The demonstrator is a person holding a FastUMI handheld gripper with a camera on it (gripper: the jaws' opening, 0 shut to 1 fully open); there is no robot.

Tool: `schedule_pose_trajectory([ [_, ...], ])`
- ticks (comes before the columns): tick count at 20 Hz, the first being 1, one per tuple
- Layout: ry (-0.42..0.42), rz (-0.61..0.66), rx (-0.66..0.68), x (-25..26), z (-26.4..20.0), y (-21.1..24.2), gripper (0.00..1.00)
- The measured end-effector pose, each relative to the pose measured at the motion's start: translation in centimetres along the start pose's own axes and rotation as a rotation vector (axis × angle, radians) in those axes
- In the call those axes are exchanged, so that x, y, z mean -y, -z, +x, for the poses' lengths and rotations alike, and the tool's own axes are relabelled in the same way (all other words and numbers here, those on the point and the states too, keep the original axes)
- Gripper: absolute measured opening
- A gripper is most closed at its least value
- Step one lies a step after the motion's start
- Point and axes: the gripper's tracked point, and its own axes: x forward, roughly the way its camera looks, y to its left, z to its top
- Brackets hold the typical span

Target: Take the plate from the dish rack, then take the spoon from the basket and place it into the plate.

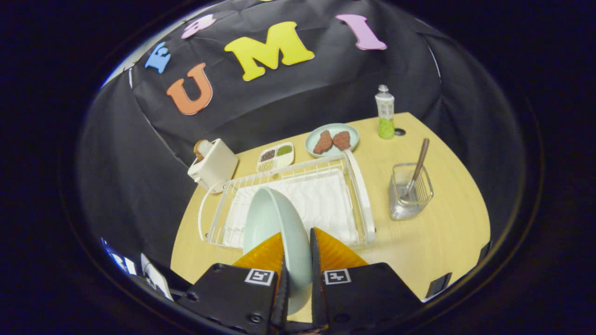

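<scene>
Gripper (298,260) clamped on plate (274,223), both fingers pressing its rim, plate held on edge, upright, tilted slightly left, hollow side facing left. Plate over near end of dish rack (361,195); cannot tell if touching rack or lifted clear. Rack white wire, white mat inside, on wooden table (433,237). Right of rack, clear basket (409,193) standing well apart from plate, spoon (417,167) leaning in it, handle up and to the right. Beyond rack, second plate (351,132) with two brown food pieces (332,141). Left of that, divided tray (275,157) with grains. Further left, white toaster (214,165) with bread in slot, at table edge. Far back, bottle (385,112) with green contents standing upright near a hole in table.
</scene>
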Motion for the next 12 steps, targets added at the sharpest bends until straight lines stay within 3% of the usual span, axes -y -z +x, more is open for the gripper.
schedule_pose_trajectory([
  [5, -0.077, 0.141, -0.022, 5.1, 0.0, 6.7, 0.25],
  [12, -0.166, 0.240, -0.107, 6.8, 3.4, 13.2, 0.25],
])
